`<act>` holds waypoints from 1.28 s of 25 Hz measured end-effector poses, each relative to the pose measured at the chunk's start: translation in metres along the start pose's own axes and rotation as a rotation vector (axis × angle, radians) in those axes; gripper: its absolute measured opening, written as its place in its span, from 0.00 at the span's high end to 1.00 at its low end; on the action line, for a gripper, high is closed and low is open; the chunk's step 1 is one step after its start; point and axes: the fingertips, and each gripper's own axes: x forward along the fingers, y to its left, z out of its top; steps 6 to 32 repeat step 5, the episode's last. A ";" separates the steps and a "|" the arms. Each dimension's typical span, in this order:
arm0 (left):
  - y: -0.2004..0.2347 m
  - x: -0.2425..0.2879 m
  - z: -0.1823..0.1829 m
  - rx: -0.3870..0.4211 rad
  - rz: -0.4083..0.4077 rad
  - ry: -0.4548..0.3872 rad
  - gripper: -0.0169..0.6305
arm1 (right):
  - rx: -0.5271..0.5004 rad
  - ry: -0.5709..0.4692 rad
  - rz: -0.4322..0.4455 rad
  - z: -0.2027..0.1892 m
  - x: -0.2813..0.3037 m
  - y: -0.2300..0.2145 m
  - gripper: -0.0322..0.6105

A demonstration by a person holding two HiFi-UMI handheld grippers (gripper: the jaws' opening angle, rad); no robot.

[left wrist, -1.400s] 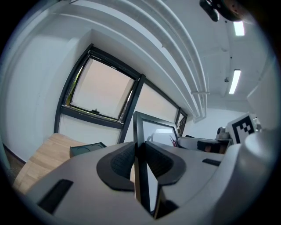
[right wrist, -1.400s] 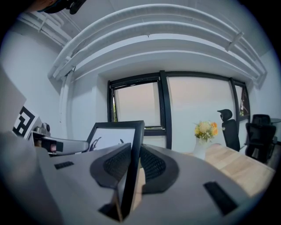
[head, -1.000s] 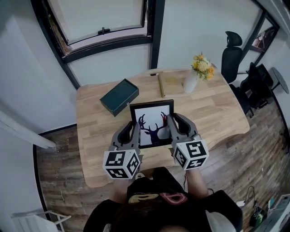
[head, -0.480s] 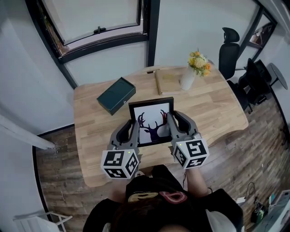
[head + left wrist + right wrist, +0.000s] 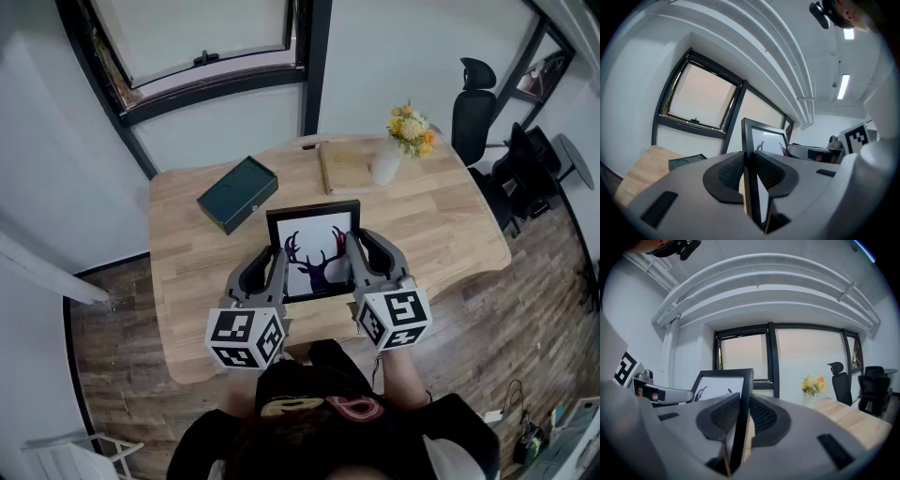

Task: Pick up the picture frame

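Observation:
A black picture frame [image 5: 312,214] with a deer silhouette is held above the wooden table [image 5: 431,225], face up toward the head camera. My left gripper [image 5: 275,264] is shut on its left edge, and my right gripper [image 5: 353,249] is shut on its right edge. In the left gripper view the frame's black edge [image 5: 748,154] stands pinched between the ribbed pads [image 5: 731,172]. The right gripper view shows the frame [image 5: 744,399] clamped the same way, with its picture side facing left.
A dark green box [image 5: 237,193] lies at the table's back left. A flat tan book [image 5: 345,168] and a white vase of yellow flowers [image 5: 398,141] stand at the back right. A black office chair [image 5: 473,103] stands beyond the table's right end.
Both grippers and the frame keep the same hold. The table has slid slightly in the head view as the camera shifted.

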 end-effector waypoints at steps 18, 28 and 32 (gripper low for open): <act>0.002 -0.002 -0.005 -0.011 0.001 0.007 0.84 | -0.006 0.004 0.003 -0.004 -0.001 0.002 0.84; 0.002 -0.002 -0.005 -0.011 0.001 0.007 0.84 | -0.006 0.004 0.003 -0.004 -0.001 0.002 0.84; 0.002 -0.002 -0.005 -0.011 0.001 0.007 0.84 | -0.006 0.004 0.003 -0.004 -0.001 0.002 0.84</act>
